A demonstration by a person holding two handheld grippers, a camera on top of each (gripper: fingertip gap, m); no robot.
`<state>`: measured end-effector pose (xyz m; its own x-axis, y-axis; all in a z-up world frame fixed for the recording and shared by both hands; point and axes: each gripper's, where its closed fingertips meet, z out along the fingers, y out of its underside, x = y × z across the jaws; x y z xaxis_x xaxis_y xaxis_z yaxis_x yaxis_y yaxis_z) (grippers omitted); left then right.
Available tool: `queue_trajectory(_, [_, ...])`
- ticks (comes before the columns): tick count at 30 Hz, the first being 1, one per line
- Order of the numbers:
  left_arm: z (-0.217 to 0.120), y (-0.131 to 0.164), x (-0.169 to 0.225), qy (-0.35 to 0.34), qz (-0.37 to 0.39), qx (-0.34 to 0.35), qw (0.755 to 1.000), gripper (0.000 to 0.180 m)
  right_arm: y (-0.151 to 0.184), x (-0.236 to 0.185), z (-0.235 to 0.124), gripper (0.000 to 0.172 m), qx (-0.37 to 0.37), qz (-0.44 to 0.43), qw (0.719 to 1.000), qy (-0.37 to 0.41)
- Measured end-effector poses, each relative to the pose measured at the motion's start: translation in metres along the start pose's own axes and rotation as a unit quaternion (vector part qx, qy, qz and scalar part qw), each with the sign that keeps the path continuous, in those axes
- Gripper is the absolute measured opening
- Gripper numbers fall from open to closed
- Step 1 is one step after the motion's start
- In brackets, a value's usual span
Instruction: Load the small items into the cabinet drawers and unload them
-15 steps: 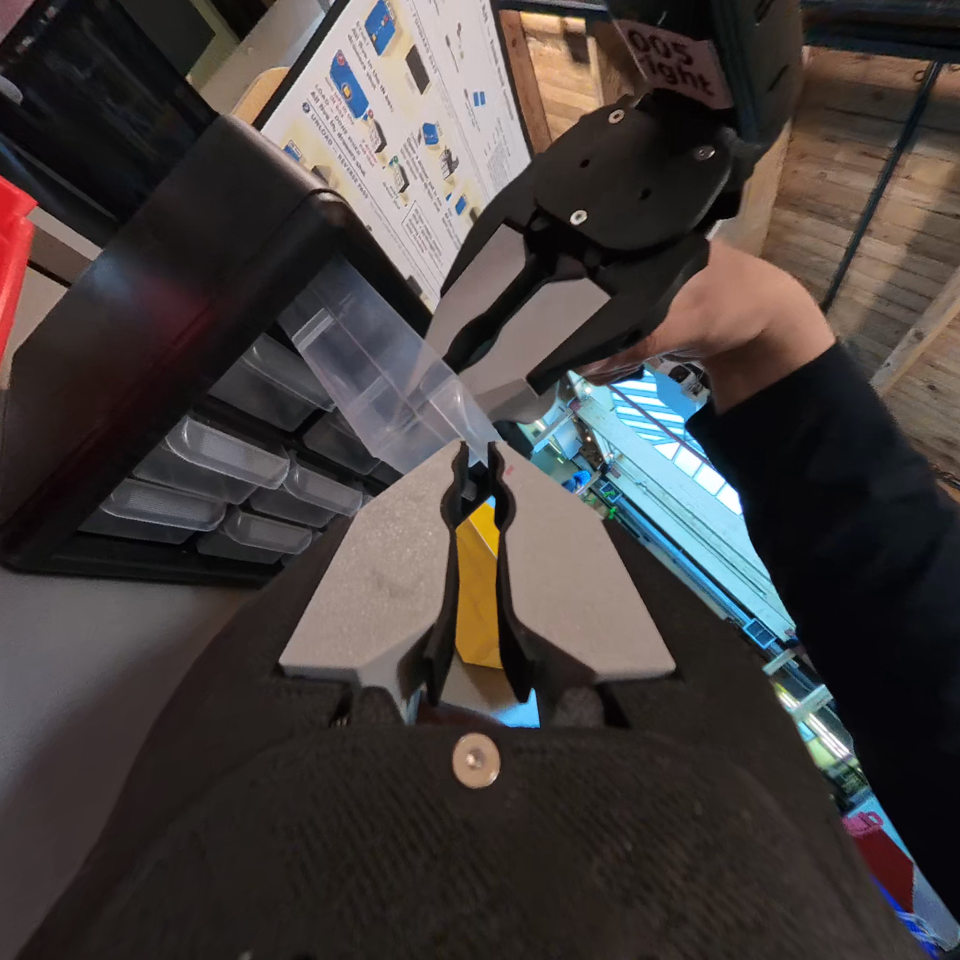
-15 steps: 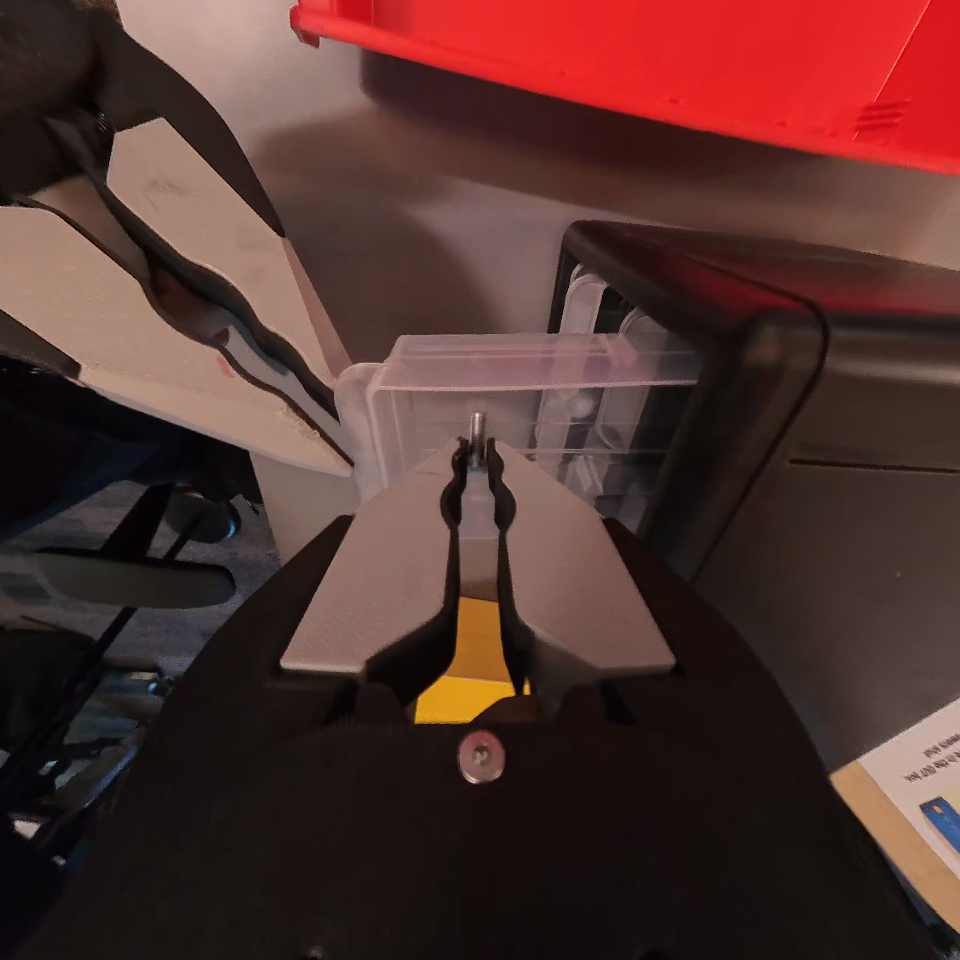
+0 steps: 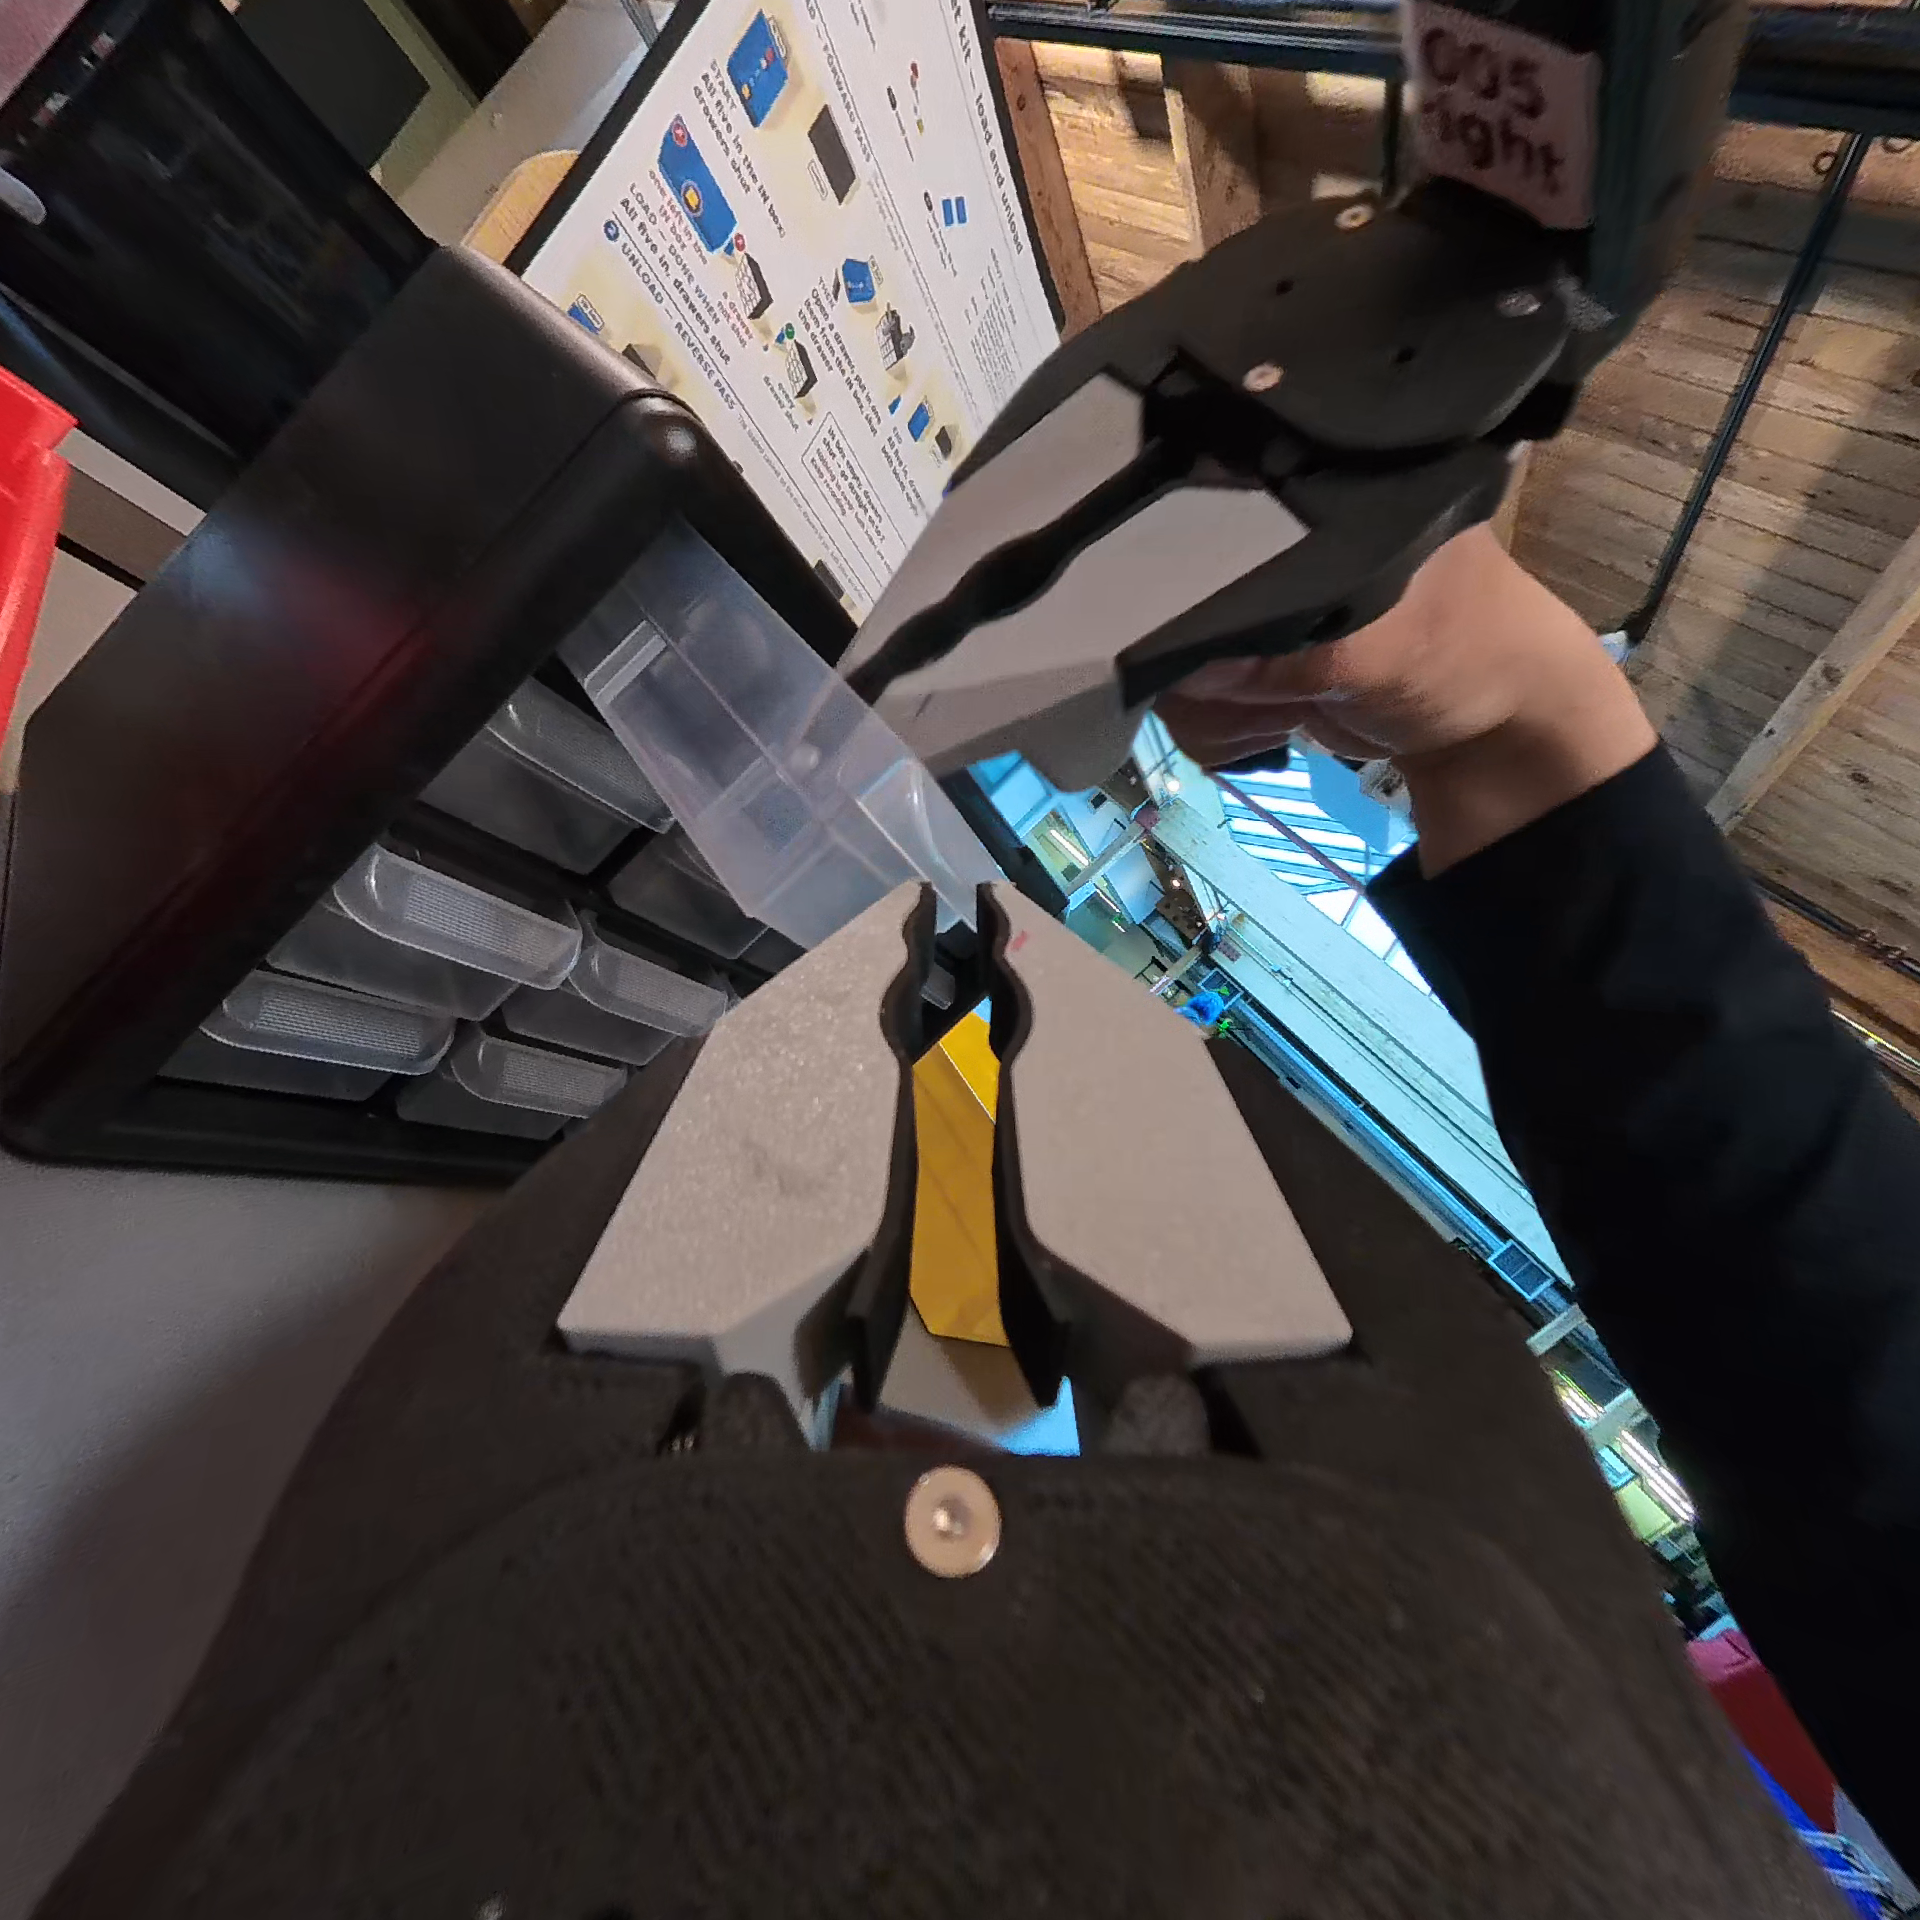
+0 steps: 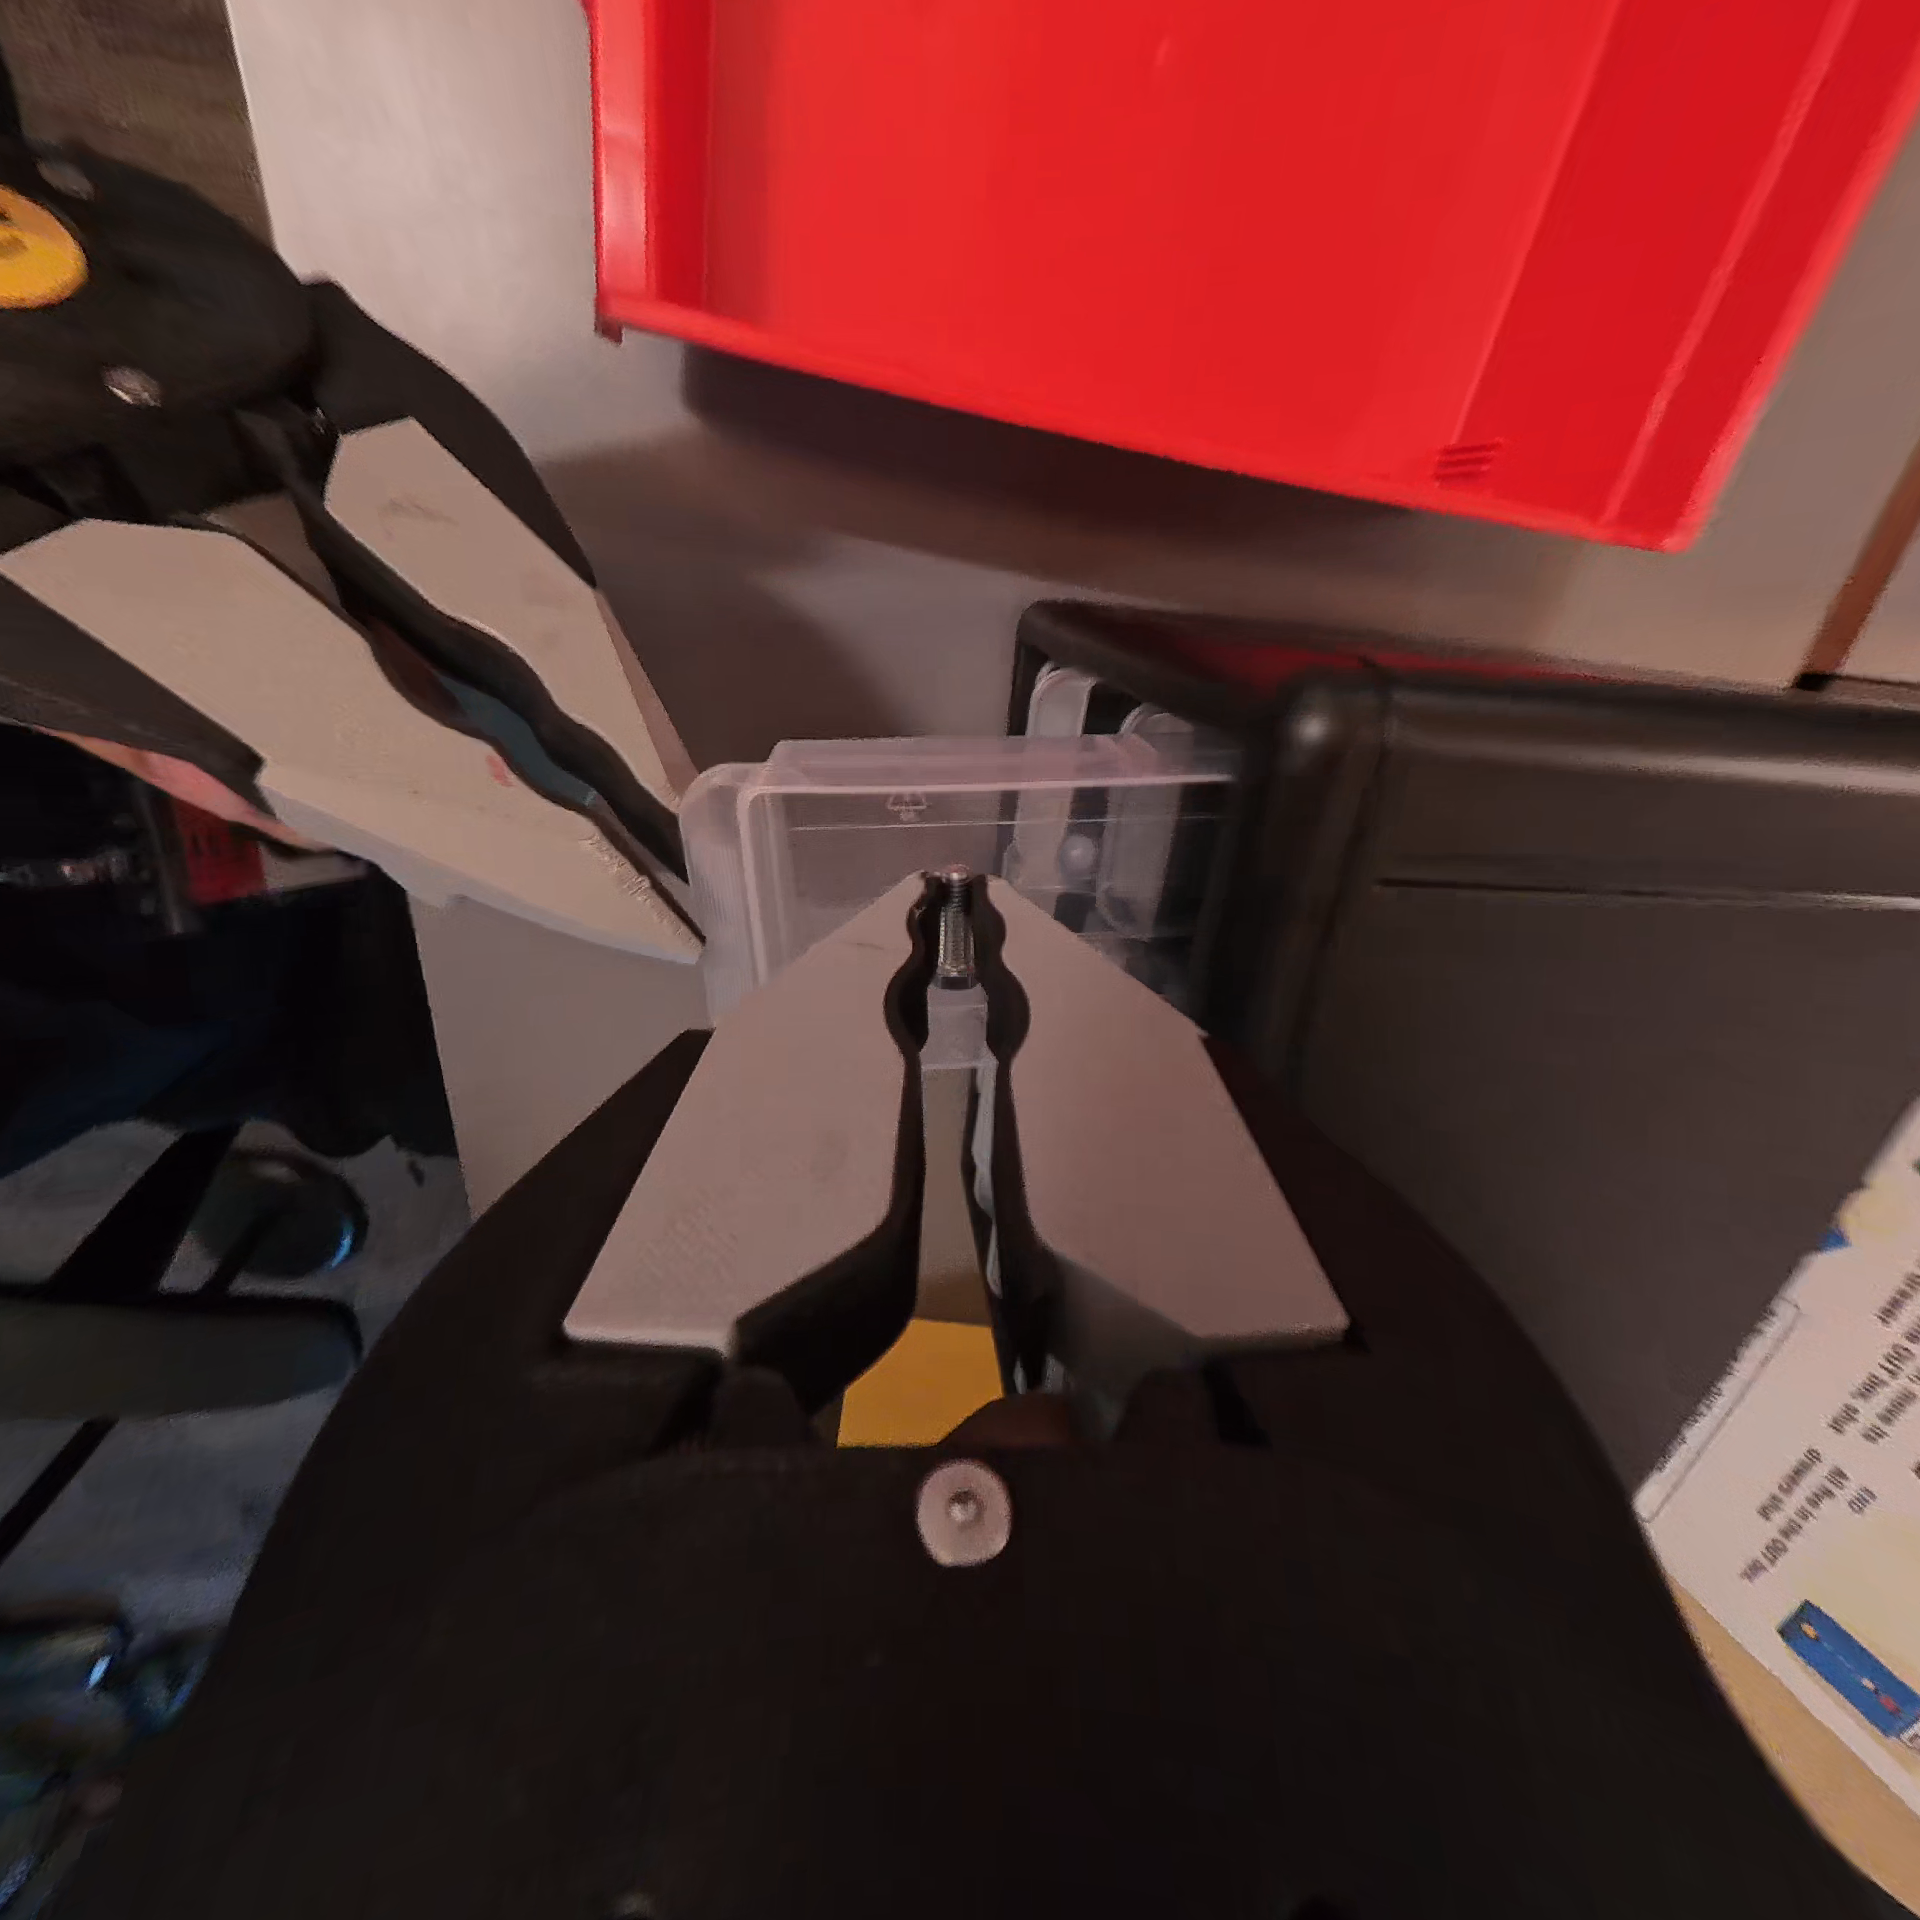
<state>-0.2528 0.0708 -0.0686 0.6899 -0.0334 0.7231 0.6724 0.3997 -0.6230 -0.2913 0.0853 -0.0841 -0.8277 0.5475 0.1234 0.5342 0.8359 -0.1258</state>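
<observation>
Right gripper (image 4: 954,914) risen slightly; bolt (image 4: 952,935) apparently points toward drawer (image 4: 935,810).

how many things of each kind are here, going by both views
grippers: 2 (left, right)
black drawer cabinet: 1
pulled-out clear drawer: 1
small metal screw: 1
red bin: 1
instruction sheet: 1
total: 7

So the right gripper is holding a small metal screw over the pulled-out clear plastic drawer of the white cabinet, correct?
Not quite: the cabinet is black, not white, as the left wrist view shows. The rest holds: the right gripper pinches a small metal screw above the pulled-out clear plastic drawer.
</observation>
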Motion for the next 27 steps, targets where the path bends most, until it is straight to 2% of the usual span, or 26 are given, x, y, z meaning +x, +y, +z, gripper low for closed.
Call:
queue_trajectory(3, [0.001, 0.0, 0.0, 0.001, 0.002, -0.001, 1.0, 0.005, -0.006, 0.005, -0.031, 0.003, 0.059, 0.016, 0.998, 0.032])
queue_trajectory(6, [0.002, 0.0, 0.0, 0.003, 0.0, -0.002, 1.0, 0.005, 0.008, -0.003, -0.075, 0.004, 0.125, 0.031, 0.99, 0.058])
queue_trajectory(8, [0.005, -0.001, -0.002, 0.001, 0.001, -0.002, 1.0, 0.005, 0.04, -0.005, -0.103, 0.003, 0.157, 0.06, 0.982, 0.081])
queue_trajectory(11, [0.012, -0.007, -0.006, -0.003, 0.001, 0.0, 1.0, 0.005, 0.118, -0.002, -0.119, 0.003, 0.164, 0.131, 0.971, 0.116])
queue_trajectory(13, [0.019, -0.011, -0.013, -0.012, 0.003, -0.002, 1.0, 0.006, 0.183, 0.002, -0.107, 0.003, 0.145, 0.189, 0.963, 0.131])
queue_trajectory(16, [0.029, -0.015, -0.025, -0.012, -0.009, 0.0, 1.0, 0.006, 0.29, 0.017, -0.066, 0.003, 0.072, 0.293, 0.939, 0.164])
queue_trajectory(19, [0.04, -0.02, -0.033, -0.025, -0.011, -0.001, 1.0, 0.006, 0.369, 0.028, -0.017, 0.003, 0.026, 0.379, 0.911, 0.161])
queue_trajectory(23, [0.051, -0.025, -0.041, -0.047, -0.001, 0.0, 0.999, 0.007, 0.432, 0.049, 0.04, 0.003, -0.009, 0.445, 0.882, 0.157])
queue_trajectory(27, [0.052, -0.026, -0.045, -0.039, -0.001, 0.0, 0.999, 0.008, 0.459, 0.066, 0.086, 0.003, -0.03, 0.468, 0.872, 0.141])
